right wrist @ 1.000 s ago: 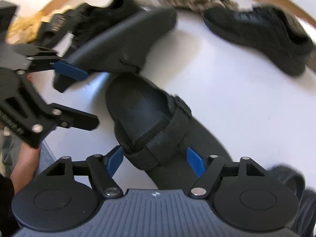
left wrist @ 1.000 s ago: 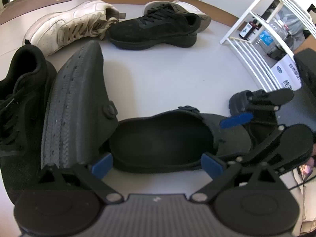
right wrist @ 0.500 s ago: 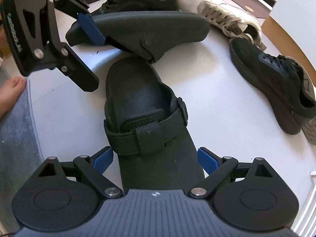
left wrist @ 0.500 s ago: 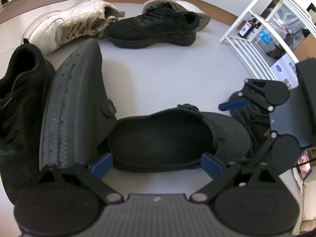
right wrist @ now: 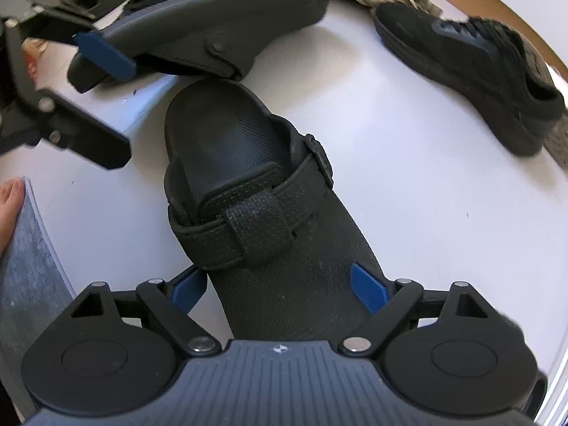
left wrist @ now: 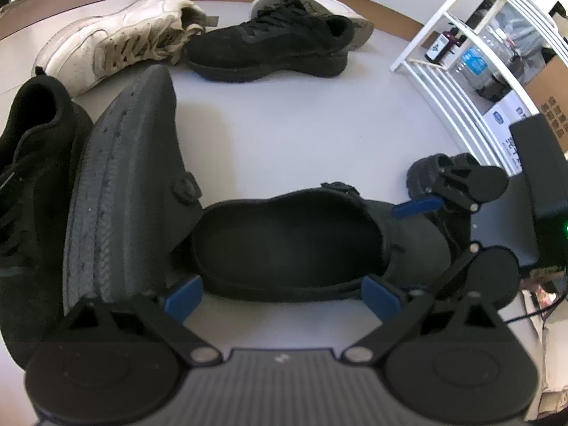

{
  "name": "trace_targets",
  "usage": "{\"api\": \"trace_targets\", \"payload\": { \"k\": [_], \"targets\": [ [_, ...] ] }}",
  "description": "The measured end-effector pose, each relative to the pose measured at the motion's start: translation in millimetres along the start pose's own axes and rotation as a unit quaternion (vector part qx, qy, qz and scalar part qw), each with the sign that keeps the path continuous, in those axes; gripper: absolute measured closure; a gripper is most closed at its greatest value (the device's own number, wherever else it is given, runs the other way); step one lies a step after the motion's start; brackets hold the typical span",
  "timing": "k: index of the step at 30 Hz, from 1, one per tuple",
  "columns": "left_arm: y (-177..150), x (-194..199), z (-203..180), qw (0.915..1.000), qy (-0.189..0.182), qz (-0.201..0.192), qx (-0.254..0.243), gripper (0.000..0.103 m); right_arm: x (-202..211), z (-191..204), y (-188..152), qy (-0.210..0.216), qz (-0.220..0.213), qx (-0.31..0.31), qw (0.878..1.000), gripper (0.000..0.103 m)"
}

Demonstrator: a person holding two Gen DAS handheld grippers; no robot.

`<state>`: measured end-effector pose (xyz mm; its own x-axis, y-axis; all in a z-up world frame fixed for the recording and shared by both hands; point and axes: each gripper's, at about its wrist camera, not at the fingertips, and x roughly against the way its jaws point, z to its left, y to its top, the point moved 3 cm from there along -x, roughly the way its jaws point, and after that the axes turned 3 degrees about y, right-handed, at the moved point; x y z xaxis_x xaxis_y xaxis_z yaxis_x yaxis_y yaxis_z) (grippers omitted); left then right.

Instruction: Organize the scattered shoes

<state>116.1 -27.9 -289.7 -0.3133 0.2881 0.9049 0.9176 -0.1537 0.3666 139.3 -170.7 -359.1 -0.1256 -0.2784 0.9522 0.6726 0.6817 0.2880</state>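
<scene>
Right wrist view: the right gripper (right wrist: 280,285) is held low over the white floor (right wrist: 426,184), its blue pads spread wide to either side of the toe of a black strapped clog (right wrist: 248,195) without clamping it. The left gripper (left wrist: 280,293) is likewise spread, facing the clog's side, beside a second clog (left wrist: 120,191) tipped on edge with its sole shown.

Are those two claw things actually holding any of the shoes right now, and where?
The right gripper straddles the toe end of the upright black clog, pads at its sides; a firm squeeze cannot be told. The left gripper holds nothing.
</scene>
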Motion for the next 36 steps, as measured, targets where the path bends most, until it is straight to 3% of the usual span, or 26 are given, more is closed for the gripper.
{"api": "trace_targets", "payload": {
  "k": [8,13,19,23,29,36],
  "targets": [
    [-2.1,-2.0,0.0,1.0000,-0.001,0.002,-0.002,0.005,9.1,-8.5,-13.9,-0.007,0.009,-0.105,0.994,0.017],
    [-2.8,-2.1,-0.6,1.0000,-0.001,0.002,-0.002,0.005,15.9,-22.0,-21.9,0.016,0.008,-0.185,0.983,0.019],
    [-2.9,-2.3,-1.4,1.0000,0.000,0.002,-0.002,0.005,21.6,-30.4,-26.6,0.032,-0.005,-0.230,0.973,0.018],
    [-2.2,-2.4,-2.5,1.0000,0.000,0.002,-0.003,0.005,25.5,-34.0,-27.7,0.053,-0.006,-0.241,0.969,0.015],
    [-1.1,-2.7,-3.9,1.0000,0.000,0.001,-0.005,0.005,33.2,-27.9,-23.6,0.004,-0.044,-0.191,0.981,0.007],
    [-2.2,-3.5,-4.4,1.0000,-0.002,0.002,-0.005,0.005,27.7,-24.1,-17.7,0.011,-0.057,-0.163,0.985,0.001]
  ]
}}
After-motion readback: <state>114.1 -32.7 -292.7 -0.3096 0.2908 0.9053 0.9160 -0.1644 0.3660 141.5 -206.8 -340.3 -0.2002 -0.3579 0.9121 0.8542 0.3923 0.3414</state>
